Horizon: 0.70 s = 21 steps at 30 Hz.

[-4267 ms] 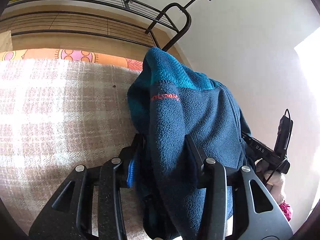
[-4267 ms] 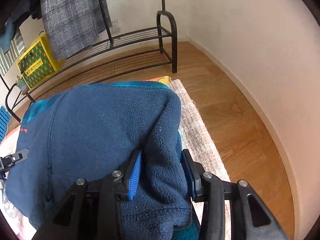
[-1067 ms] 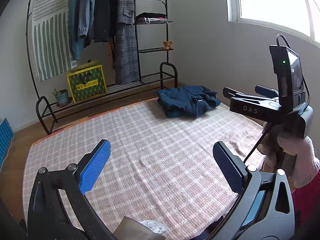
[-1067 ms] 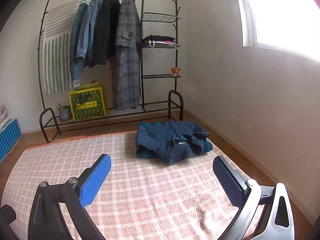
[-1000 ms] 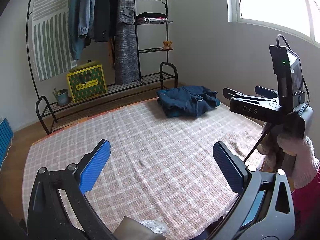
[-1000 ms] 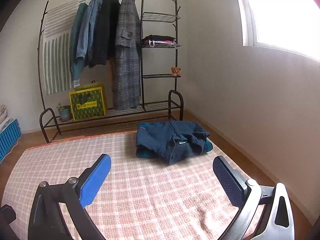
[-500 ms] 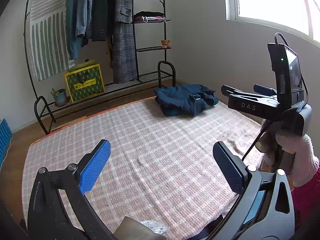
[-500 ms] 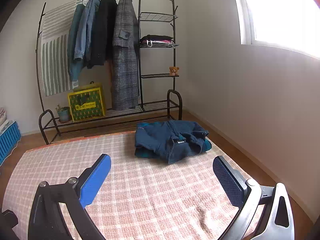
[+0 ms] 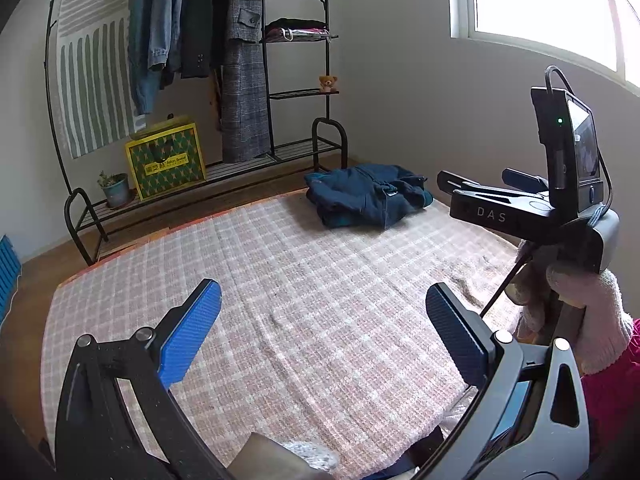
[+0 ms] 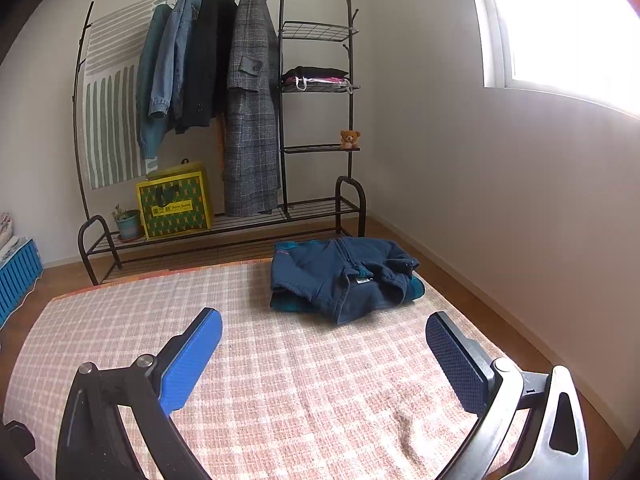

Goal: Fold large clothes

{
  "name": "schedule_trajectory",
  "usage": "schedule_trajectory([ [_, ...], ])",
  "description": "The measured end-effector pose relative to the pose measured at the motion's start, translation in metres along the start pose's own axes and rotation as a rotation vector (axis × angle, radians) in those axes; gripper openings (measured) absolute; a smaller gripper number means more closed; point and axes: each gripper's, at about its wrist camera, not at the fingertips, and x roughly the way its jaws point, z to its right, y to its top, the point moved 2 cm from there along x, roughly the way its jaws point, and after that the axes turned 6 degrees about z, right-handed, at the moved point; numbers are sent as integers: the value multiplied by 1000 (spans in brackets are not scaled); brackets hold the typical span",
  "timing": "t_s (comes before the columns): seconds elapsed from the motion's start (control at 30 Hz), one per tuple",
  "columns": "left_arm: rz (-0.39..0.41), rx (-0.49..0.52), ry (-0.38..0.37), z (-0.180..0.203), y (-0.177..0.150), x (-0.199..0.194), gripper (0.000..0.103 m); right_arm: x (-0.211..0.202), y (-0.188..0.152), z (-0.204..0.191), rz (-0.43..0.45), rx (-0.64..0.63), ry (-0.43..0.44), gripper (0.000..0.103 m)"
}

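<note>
- Fleece, dark navy with a teal lining showing at its lower layer, makes up the folded jacket in the left wrist view; it lies as a compact bundle at the far right corner of the checked blanket, just in front of the clothes rack.
- Parked at that corner, the jacket leaves the blanket's wide middle bare, which I judge is meant as room for the next large garment.
- In the same view the left gripper hangs over the blanket's near edge with its blue-padded fingers spread wide and nothing between them, well apart from the jacket.
- At the right edge of this view the right gripper is seen from the side, gripped by a hand in a pale knitted glove; it points toward the jacket but does not touch it.
- Right wrist view: the jacket sits ahead at the blanket's far right corner, collar label facing up, its layers stacked though the top edge looks a little rumpled.
- Here the right gripper is likewise spread and empty above the blanket, near its right edge.
- With both tools empty and held back, the fold of this piece looks finished.
- Coats on the rack hang beyond the blanket's far edge.
</note>
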Motion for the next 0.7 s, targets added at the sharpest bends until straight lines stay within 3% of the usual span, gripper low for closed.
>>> schedule_trajectory([
  [0.7,6,-3,-4,-3,0,-5,103,2,-4,-4,-12,-14,11,103],
])
